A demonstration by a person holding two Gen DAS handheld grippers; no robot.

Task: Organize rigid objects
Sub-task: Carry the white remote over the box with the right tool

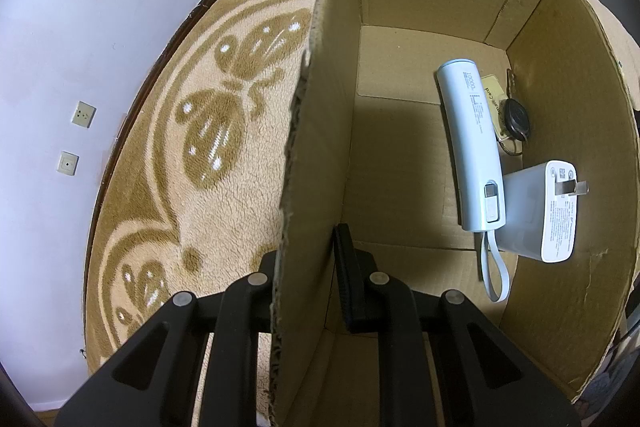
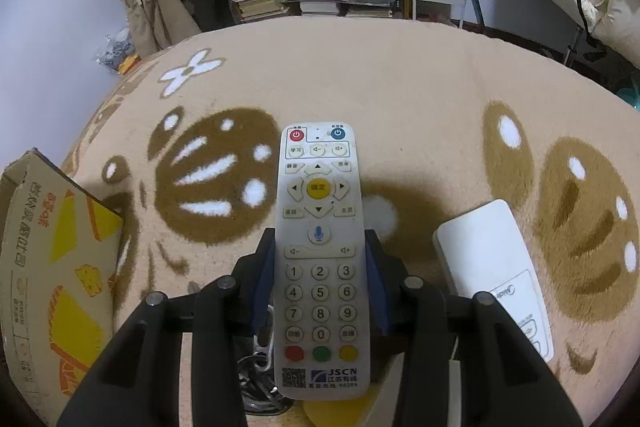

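The TV remote (image 2: 320, 259) lies lengthwise between the fingers of the right hand-held gripper (image 2: 320, 283), with its long axis running along the pointing direction, power buttons at the far end. Both blue pads bear on its side edges at the number-key section, so the right hand-held gripper is clamped on the remote. It appears to sit at or just above the patterned blanket (image 2: 420, 87). A second white remote (image 2: 492, 267) lies just to the right. The cardboard box (image 2: 48, 267) stands to the left, making leftward the likely direction of transfer. The left hand-held gripper (image 1: 308, 279) is clamped on the box wall (image 1: 316, 147). Inside the box rest a power bank (image 1: 472, 147), a charger (image 1: 540, 211) and a car key (image 1: 516, 119).
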